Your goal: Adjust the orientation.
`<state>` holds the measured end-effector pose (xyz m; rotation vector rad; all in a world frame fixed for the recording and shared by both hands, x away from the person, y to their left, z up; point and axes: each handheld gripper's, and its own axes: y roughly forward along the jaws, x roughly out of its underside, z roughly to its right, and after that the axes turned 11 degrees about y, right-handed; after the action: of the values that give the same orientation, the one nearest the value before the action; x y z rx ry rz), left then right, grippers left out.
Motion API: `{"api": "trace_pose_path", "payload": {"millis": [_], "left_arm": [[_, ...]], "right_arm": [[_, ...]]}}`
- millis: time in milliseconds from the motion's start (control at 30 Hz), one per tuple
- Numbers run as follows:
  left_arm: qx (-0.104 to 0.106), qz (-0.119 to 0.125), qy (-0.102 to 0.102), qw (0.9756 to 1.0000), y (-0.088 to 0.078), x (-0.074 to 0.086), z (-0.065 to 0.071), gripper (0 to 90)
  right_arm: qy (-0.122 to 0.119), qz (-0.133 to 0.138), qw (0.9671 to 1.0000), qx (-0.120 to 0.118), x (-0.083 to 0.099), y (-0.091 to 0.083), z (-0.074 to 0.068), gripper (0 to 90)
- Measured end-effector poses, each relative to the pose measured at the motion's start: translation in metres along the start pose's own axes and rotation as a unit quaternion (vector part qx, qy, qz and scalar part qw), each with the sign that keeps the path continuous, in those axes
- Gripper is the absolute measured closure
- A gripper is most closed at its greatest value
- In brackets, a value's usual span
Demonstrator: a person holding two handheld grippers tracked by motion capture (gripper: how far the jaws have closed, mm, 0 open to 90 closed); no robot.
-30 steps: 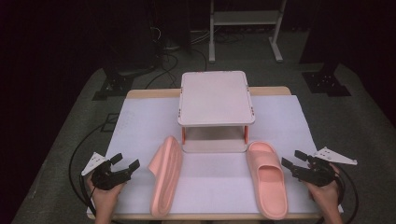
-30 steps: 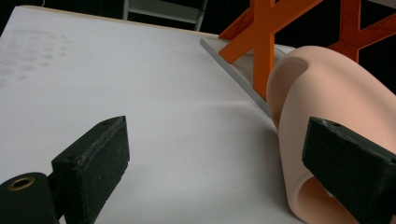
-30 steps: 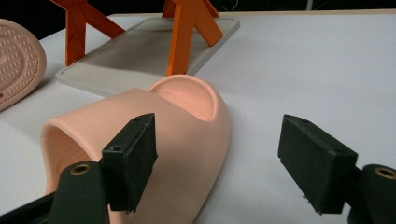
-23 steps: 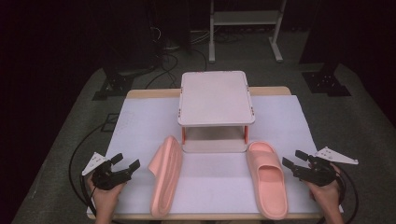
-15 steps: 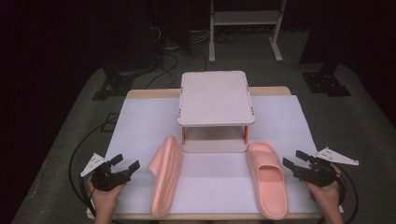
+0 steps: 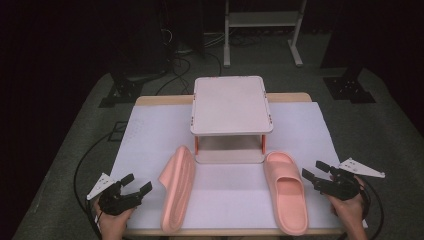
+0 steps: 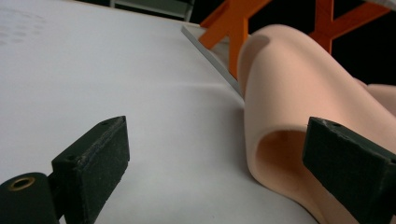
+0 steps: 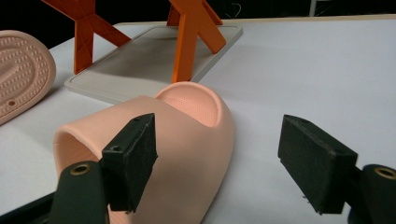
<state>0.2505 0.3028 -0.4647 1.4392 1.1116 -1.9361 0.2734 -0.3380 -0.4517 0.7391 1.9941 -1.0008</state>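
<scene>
Both grippers rest at the table's near edge, left gripper (image 6: 131,192) and right gripper (image 6: 320,179), jaws apart and empty. Just inside them lie two pink foam slippers: the left slipper (image 6: 177,187) on its side, the right slipper (image 6: 287,189) upright. They look light and squashy; the strap seems the best hold. Beyond stands a small shelf (image 6: 230,103) on orange legs, nothing blocking.

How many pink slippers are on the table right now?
2. One slipper lies tipped on its side left of the small shelf stand, near the left tongs. The other slipper sits upright, sole down, right of the stand, beside the right tongs. None seems hidden.
</scene>
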Motion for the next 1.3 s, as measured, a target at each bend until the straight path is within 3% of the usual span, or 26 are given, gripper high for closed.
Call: {"api": "trace_pose_path", "payload": {"millis": [267,567,1000,1300], "left_arm": [[0.015,-0.012,0.008,0.9998,0.007,0.0,0.007,7.4],[0.012,-0.041,0.023,0.9988,0.015,0.003,0.01,8.0],[0.019,-0.068,0.021,0.9973,0.03,0.001,0.011,16.7],[0.042,-0.079,0.019,0.9958,0.043,-0.003,0.017,27.5]], "right_arm": [[0.0,0.003,1.0,-0.004,0.0,-0.001,-0.002,27.5],[-0.003,0.006,1.0,-0.008,0.0,-0.002,-0.002,27.5],[-0.007,0.004,0.9999,-0.011,0.002,-0.002,-0.004,27.5],[-0.01,0.0,0.9998,-0.015,0.003,0.0,-0.006,27.5]]}}
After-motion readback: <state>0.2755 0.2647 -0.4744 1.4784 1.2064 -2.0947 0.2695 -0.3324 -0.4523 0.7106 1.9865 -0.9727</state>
